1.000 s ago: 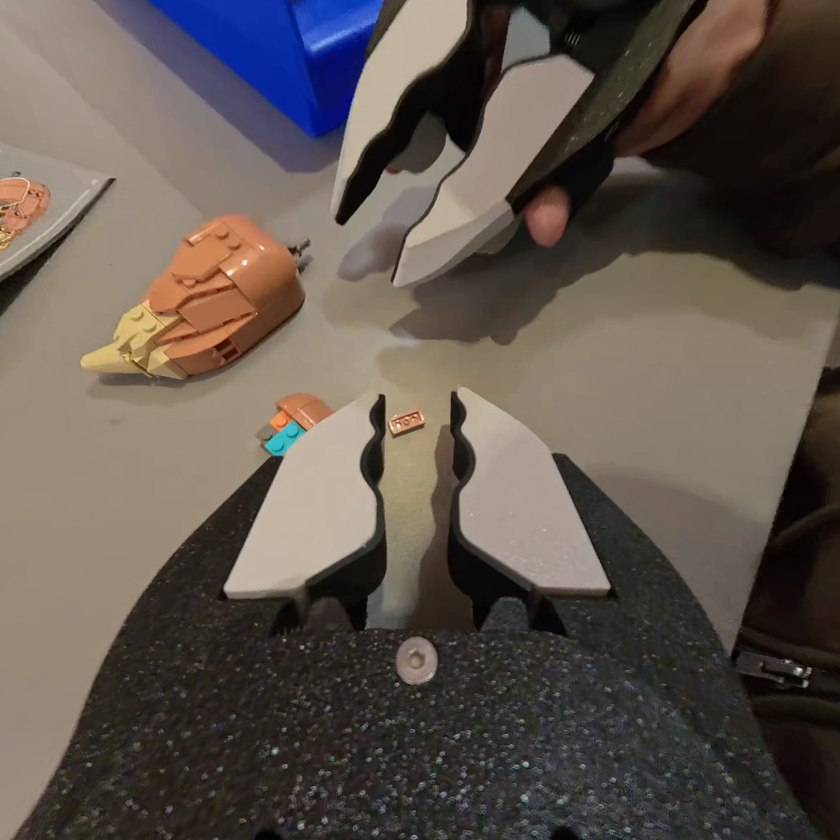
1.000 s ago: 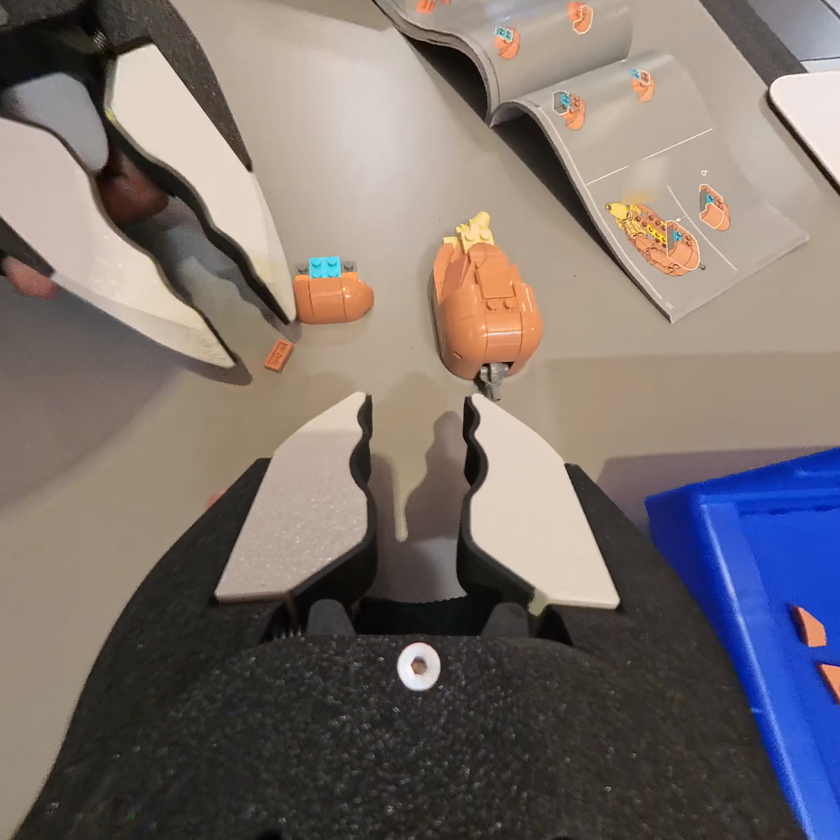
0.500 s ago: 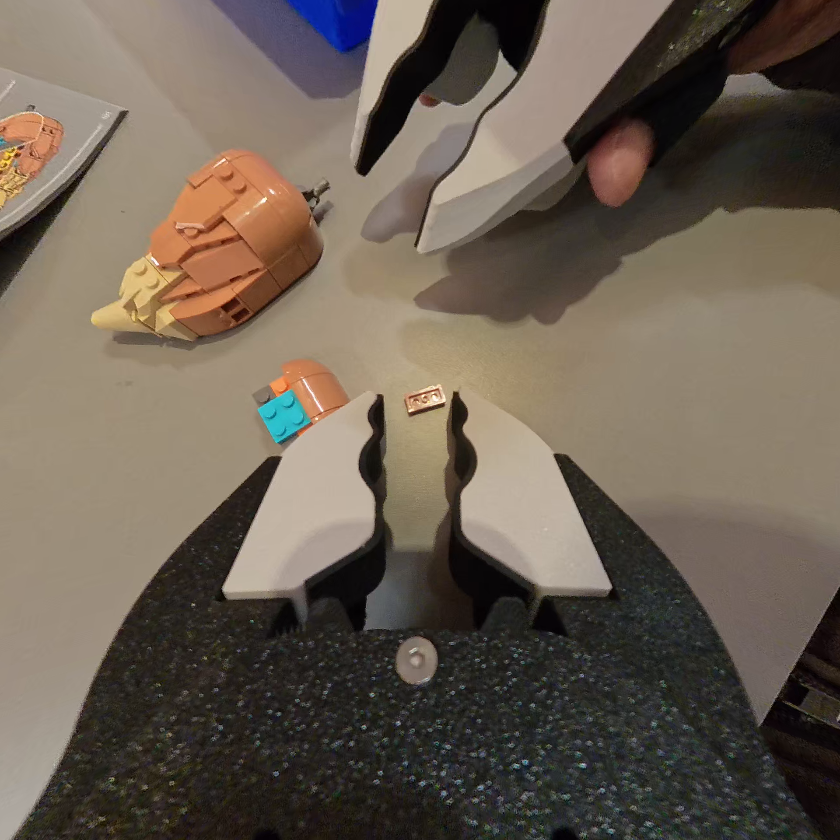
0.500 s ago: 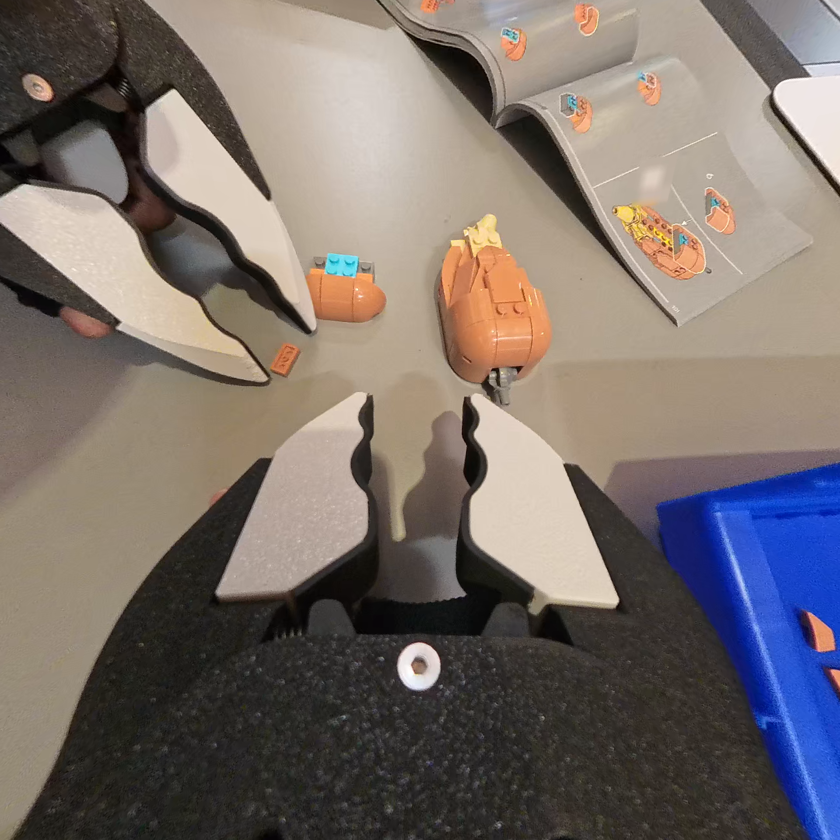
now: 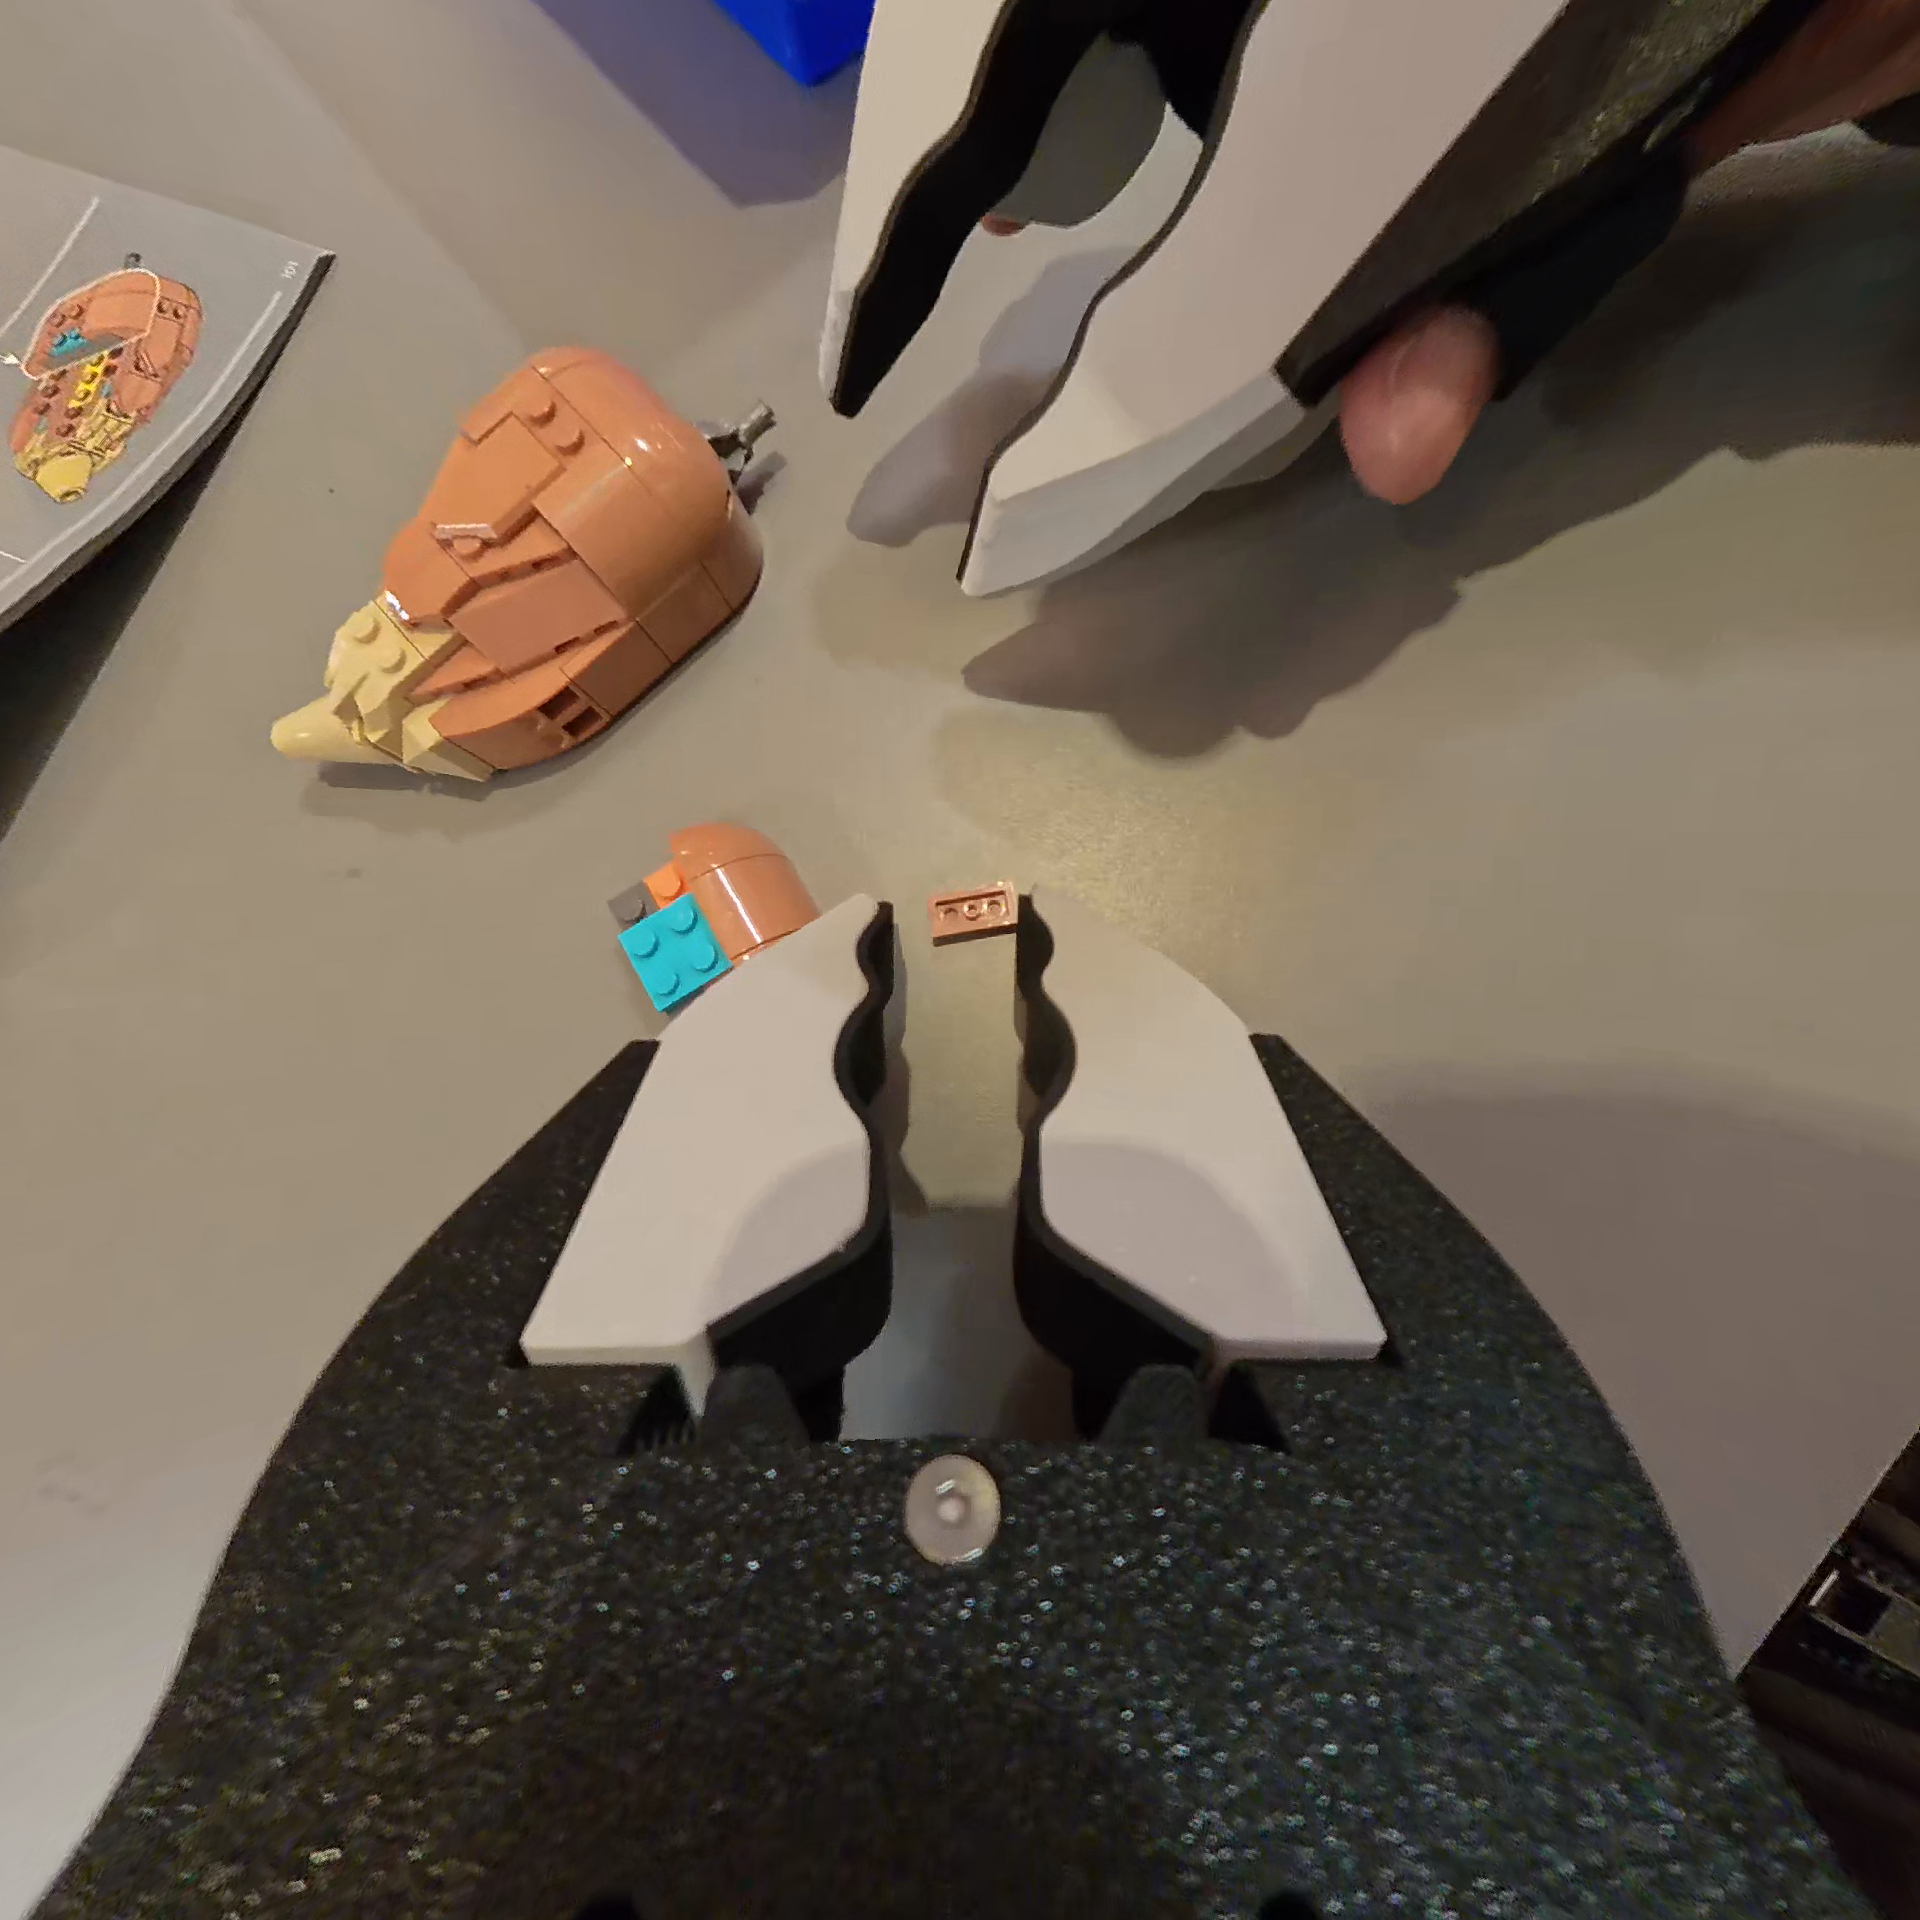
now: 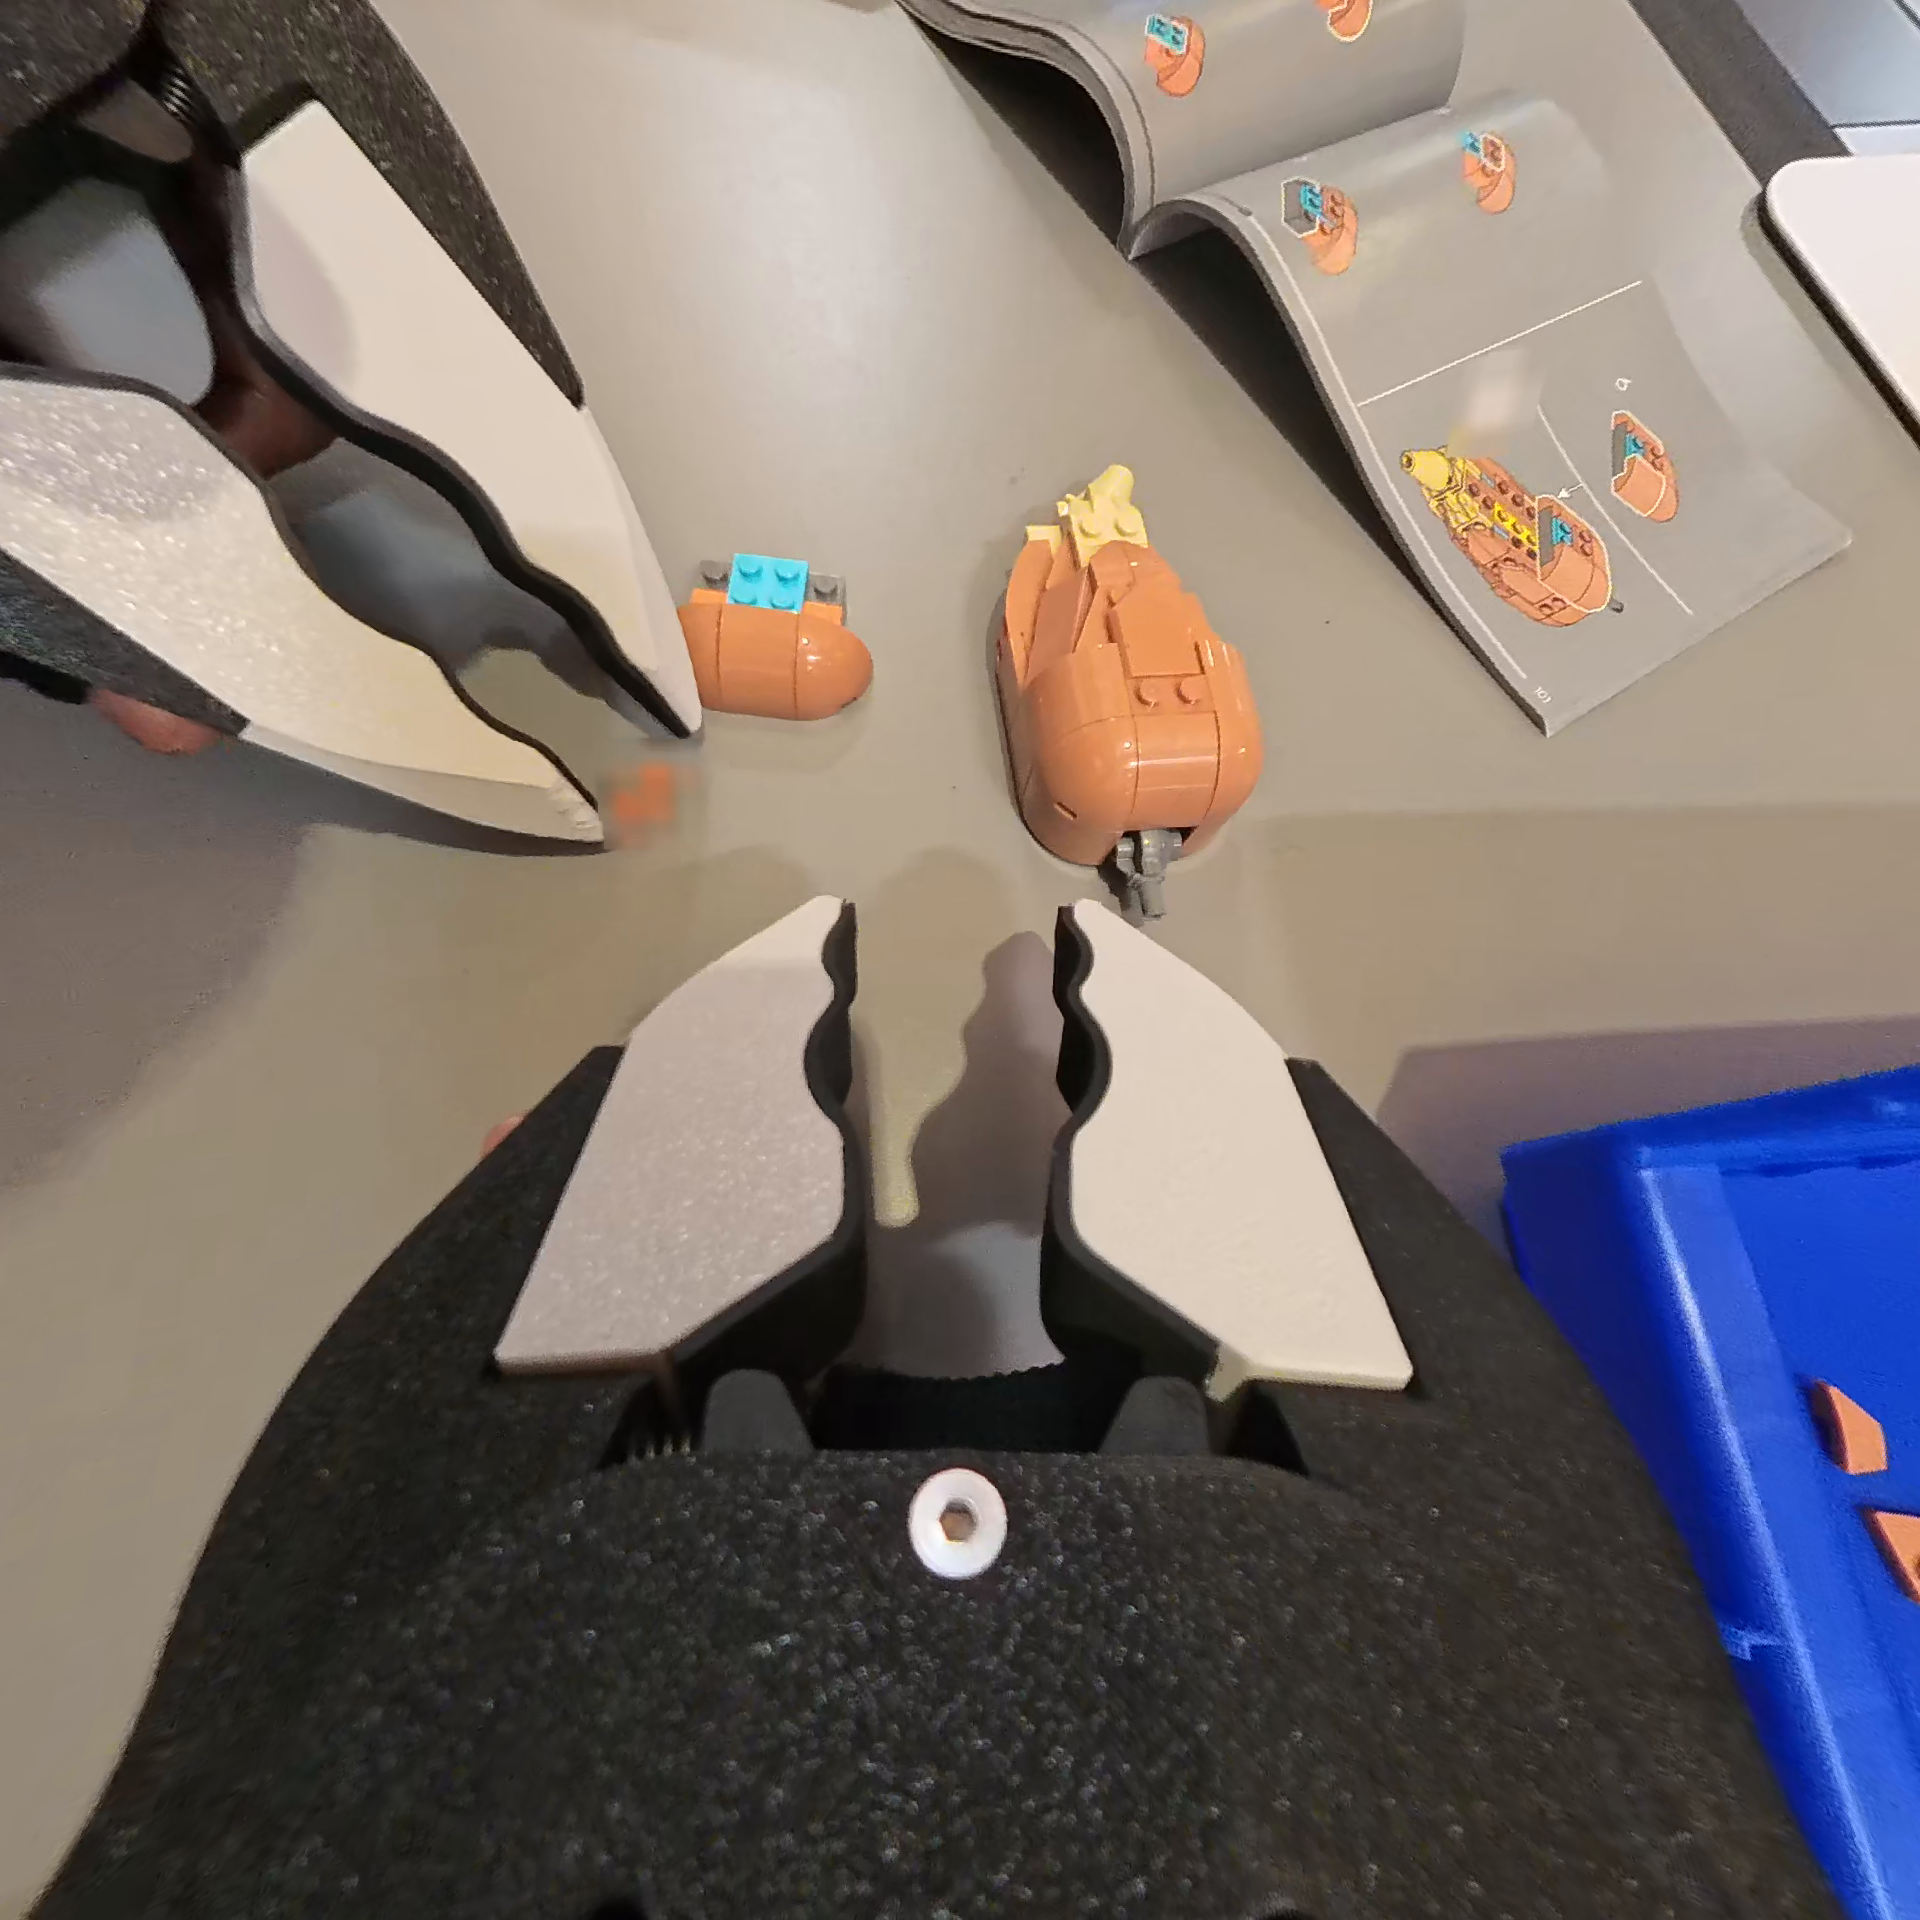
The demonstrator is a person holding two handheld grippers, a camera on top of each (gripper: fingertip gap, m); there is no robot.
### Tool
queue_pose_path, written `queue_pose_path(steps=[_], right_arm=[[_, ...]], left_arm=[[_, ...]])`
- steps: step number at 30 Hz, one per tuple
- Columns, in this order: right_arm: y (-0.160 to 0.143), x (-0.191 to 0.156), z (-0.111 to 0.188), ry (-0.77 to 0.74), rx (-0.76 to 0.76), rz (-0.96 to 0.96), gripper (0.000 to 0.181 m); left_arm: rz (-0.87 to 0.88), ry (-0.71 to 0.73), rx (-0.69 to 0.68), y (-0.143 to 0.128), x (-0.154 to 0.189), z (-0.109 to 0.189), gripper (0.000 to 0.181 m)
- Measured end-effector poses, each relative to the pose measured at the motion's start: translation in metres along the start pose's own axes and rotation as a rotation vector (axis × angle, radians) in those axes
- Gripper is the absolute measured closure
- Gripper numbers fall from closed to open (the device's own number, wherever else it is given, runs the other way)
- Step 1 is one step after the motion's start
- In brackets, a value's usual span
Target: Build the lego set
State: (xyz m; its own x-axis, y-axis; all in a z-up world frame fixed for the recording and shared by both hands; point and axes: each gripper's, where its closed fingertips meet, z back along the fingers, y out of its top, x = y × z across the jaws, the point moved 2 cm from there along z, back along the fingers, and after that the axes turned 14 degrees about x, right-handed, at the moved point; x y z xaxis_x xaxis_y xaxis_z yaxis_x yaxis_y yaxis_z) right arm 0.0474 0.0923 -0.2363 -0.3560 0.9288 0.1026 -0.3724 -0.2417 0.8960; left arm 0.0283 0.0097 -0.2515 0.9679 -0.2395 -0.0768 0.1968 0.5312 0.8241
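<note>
Wavy grey fingers (image 5: 764, 1081) parted around flat studded plate (image 5: 971, 914), matte table (image 5: 1455, 935)

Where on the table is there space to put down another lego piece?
Bare grey table lies left of the right hand-held gripper, and more between the big brown build and the blue bin. It's crowded around the small plate, the small brown build and the left hand-held gripper.
</note>
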Motion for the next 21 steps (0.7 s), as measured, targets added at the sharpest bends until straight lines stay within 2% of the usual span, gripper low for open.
queue_pose_path(steps=[1,13,17,21], right_arm=[[0.000,0.000,0.000,-0.001,-0.002,0.001,0.145],[0.000,-0.005,-0.003,0.010,-0.003,0.025,0.145],[0.006,-0.008,-0.003,0.019,0.032,0.052,0.145],[0.018,-0.013,-0.004,0.039,0.130,0.084,0.145]], left_arm=[[0.003,0.001,-0.004,0.000,0.000,0.000,0.159],[0.027,-0.012,0.018,0.001,0.001,-0.004,0.165],[0.202,-0.073,0.185,0.020,-0.002,0.008,0.165],[0.546,-0.218,0.445,0.043,-0.016,0.029,0.165]])
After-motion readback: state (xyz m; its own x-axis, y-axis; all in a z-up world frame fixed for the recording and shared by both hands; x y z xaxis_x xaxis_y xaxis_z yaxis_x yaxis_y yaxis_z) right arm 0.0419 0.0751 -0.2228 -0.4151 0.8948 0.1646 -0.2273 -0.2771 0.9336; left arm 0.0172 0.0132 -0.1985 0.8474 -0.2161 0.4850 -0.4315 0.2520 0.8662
